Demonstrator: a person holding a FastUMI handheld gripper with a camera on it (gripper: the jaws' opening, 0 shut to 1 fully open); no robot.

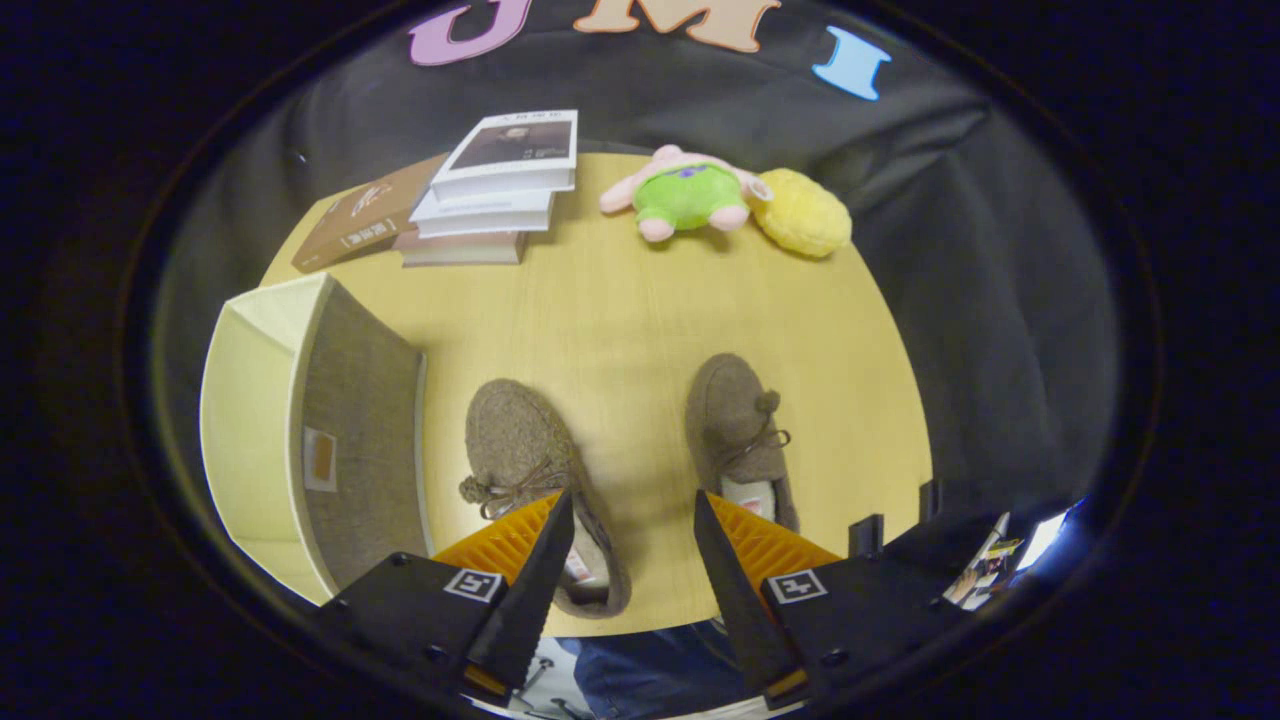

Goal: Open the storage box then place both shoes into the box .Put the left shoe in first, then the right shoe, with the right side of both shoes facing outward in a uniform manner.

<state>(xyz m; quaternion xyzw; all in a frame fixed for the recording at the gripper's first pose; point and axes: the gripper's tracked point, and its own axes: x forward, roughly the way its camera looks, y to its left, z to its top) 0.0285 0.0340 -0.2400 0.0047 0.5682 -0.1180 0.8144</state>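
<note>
On the table point(620, 330), two shoes point(530, 470) side by side just ahead of the open, empty gripper point(630, 520); box point(330, 440) to the left, seemingly still shut. Best to swing left, catch the box's lid edge squarely, open fully before touching either shoe.

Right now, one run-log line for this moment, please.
hand-held gripper: open, empty, above table | storage box: closed | left-hand shoe, right-hand shoe: on table

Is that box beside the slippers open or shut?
Shut, it seems: the storage box shows a flat fabric panel and no interior. The gripper hangs open above both shoes.
</note>
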